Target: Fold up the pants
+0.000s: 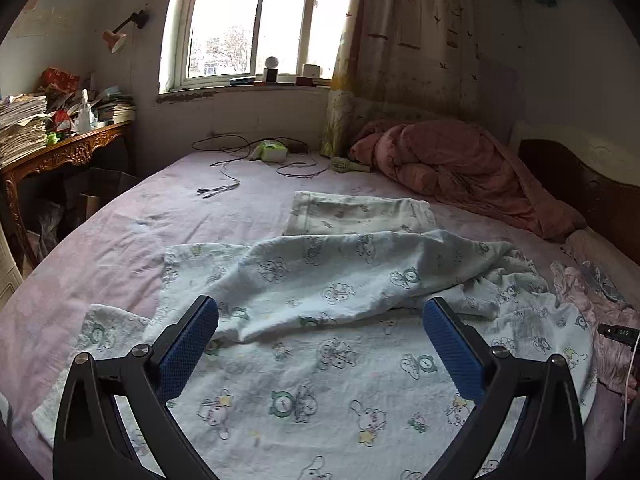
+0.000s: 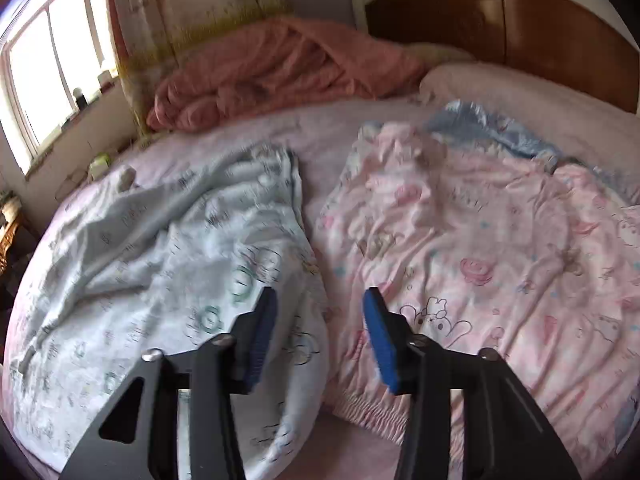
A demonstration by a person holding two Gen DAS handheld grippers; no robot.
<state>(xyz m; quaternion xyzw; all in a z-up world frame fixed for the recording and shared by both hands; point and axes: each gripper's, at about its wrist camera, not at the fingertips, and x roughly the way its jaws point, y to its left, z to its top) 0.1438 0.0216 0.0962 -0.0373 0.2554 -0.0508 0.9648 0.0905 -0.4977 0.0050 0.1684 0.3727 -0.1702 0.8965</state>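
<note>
White pants (image 1: 320,264) printed with cartoon animals lie rumpled on the pink bed sheet (image 1: 100,248), one leg thrown across the other. My left gripper (image 1: 320,306) hovers just above them, jaws wide open and nothing between the blue pads. In the right wrist view the same white pants (image 2: 160,240) lie on the left and pink printed pants (image 2: 480,240) on the right. My right gripper (image 2: 321,294) hangs over the gap between the two garments, its jaws partly apart and holding nothing. This view is blurred.
A folded white garment (image 1: 360,212) lies beyond the pants. A reddish quilt (image 1: 460,160) is bunched by the wooden headboard (image 2: 500,24). Cables (image 1: 240,160) and a small green box (image 1: 272,152) lie near the window. A cluttered desk (image 1: 60,152) stands left. Blue cloth (image 2: 480,124) lies behind the pink pants.
</note>
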